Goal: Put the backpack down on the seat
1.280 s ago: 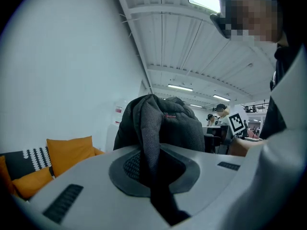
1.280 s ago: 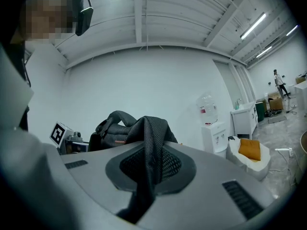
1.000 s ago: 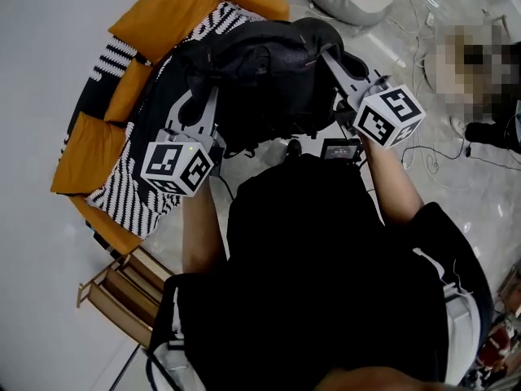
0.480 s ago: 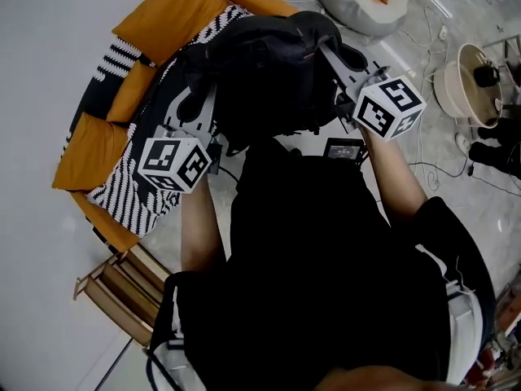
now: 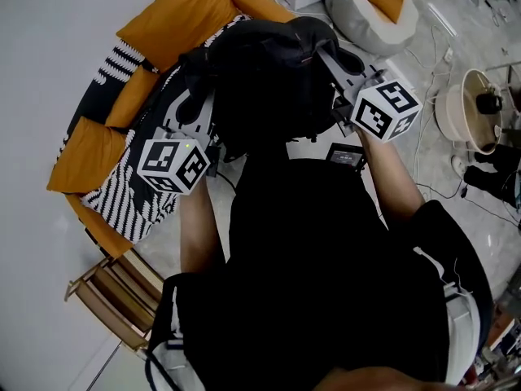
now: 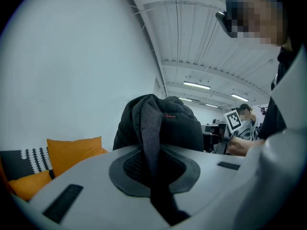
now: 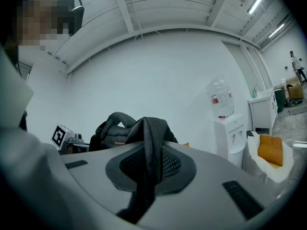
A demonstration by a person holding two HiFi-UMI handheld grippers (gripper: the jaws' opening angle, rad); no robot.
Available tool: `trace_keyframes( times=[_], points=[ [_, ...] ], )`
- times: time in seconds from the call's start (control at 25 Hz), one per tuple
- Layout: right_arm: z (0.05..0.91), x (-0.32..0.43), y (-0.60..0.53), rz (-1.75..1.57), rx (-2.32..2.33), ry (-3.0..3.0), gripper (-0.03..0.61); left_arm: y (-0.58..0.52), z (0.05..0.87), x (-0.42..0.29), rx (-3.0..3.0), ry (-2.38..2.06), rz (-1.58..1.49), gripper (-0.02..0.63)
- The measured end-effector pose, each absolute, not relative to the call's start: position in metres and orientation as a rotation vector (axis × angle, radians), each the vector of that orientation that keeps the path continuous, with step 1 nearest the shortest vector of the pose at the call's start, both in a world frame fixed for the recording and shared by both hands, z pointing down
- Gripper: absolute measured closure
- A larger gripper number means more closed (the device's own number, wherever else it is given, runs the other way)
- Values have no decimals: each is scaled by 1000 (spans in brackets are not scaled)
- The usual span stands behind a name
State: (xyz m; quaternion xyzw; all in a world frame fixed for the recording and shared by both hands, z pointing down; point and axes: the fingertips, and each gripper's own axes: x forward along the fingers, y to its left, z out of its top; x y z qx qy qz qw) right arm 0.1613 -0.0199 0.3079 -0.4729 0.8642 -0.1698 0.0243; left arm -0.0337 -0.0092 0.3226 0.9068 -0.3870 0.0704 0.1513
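A black backpack (image 5: 264, 80) hangs between my two grippers, just over the front edge of the seat (image 5: 122, 194), a sofa with orange cushions and a black-and-white striped cover. My left gripper (image 5: 198, 103) is shut on one mesh shoulder strap (image 6: 149, 143), which runs down between its jaws. On the bag's right side, my right gripper (image 5: 328, 54) is shut on the other strap (image 7: 152, 147). The bag's body (image 6: 172, 126) fills the space ahead of the left gripper (image 6: 152, 169). From the right gripper (image 7: 146, 169) its top handle (image 7: 115, 121) shows.
A wooden rack (image 5: 110, 292) stands at the sofa's near end. On the floor to the right are a white beanbag (image 5: 358, 10) with an orange cushion, a round pot (image 5: 472, 108) and loose cables (image 5: 431, 157). A water dispenser (image 7: 228, 131) stands by the wall.
The backpack and both grippers have shifted slightly farther from me toward the sofa. Both grips on the straps are unchanged.
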Motion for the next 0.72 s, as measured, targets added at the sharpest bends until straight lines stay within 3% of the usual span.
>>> trace_keyframes(
  times=[0.72],
  points=[
    [357, 115, -213, -648, -1232, 2833, 531, -173, 374, -73, 2465, -1206, 243, 577]
  ],
)
